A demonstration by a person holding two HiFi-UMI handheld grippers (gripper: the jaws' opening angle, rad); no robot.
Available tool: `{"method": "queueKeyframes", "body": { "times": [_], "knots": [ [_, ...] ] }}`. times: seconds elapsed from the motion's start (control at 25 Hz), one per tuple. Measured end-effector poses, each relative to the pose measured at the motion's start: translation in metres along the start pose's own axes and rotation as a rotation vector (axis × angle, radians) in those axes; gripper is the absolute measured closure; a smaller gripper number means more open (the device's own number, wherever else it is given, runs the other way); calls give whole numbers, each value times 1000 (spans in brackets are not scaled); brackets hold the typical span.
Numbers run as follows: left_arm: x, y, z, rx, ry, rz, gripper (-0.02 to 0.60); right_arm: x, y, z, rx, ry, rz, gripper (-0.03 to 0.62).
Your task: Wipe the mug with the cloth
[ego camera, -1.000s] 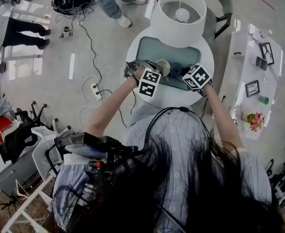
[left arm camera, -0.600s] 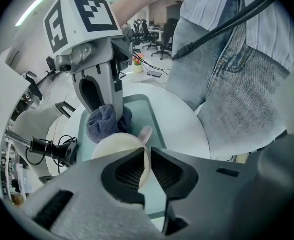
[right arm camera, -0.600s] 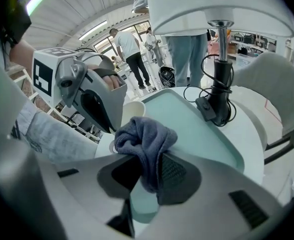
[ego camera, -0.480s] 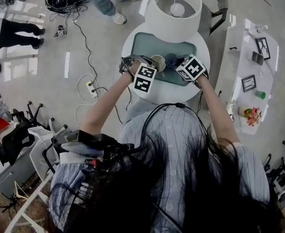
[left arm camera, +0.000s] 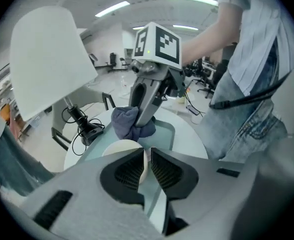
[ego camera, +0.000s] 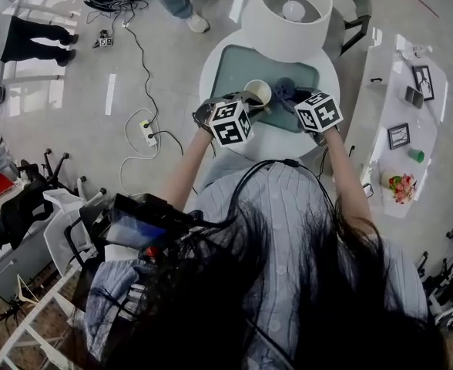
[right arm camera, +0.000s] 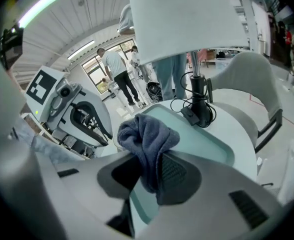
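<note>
A cream mug [ego camera: 257, 93] is held over the teal mat [ego camera: 238, 68] of the round white table [ego camera: 276, 146]. My left gripper [ego camera: 246, 105] is shut on the mug: in the left gripper view its pads [left arm camera: 132, 169] pinch a pale strip of the mug [left arm camera: 121, 147]. A blue-grey cloth [ego camera: 284, 89] sits bunched just right of the mug. My right gripper [ego camera: 296, 97] is shut on this cloth [right arm camera: 148, 134], which hangs down between its jaws. From the left gripper view the cloth [left arm camera: 128, 124] is right behind the mug; whether they touch is unclear.
A lamp with a big white shade [ego camera: 286, 14] stands at the table's far side, its black base and cable [right arm camera: 199, 109] on the mat. A chair [right arm camera: 249, 84] is behind the table. Cables and a power strip [ego camera: 148, 133] lie on the floor; people stand beyond.
The head camera has shifted a little. Both grippers keep their holds and stay close together over the mat, with the cloth still beside the mug.
</note>
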State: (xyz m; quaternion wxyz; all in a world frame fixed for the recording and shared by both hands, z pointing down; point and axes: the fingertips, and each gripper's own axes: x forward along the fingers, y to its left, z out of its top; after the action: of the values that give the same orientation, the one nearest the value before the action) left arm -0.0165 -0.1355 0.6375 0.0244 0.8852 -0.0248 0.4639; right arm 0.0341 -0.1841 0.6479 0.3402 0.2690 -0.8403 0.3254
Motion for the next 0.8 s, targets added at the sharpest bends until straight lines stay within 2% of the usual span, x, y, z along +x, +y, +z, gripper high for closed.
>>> {"method": "queueKeyframes", "body": {
  "times": [0.2, 0.36, 0.64, 0.8],
  "knots": [
    [-14, 8, 11, -253, -117, 130, 534, -20, 7, 7, 139, -115, -14, 500],
    [-22, 11, 17, -440, -204, 219, 534, -35, 19, 7, 180, -174, 10, 500],
    [-39, 8, 16, -702, -304, 373, 534, -60, 41, 4, 171, -259, 57, 500],
    [-51, -4, 16, -782, -345, 443, 534, -66, 53, -3, 148, -274, 93, 500]
  ]
}}
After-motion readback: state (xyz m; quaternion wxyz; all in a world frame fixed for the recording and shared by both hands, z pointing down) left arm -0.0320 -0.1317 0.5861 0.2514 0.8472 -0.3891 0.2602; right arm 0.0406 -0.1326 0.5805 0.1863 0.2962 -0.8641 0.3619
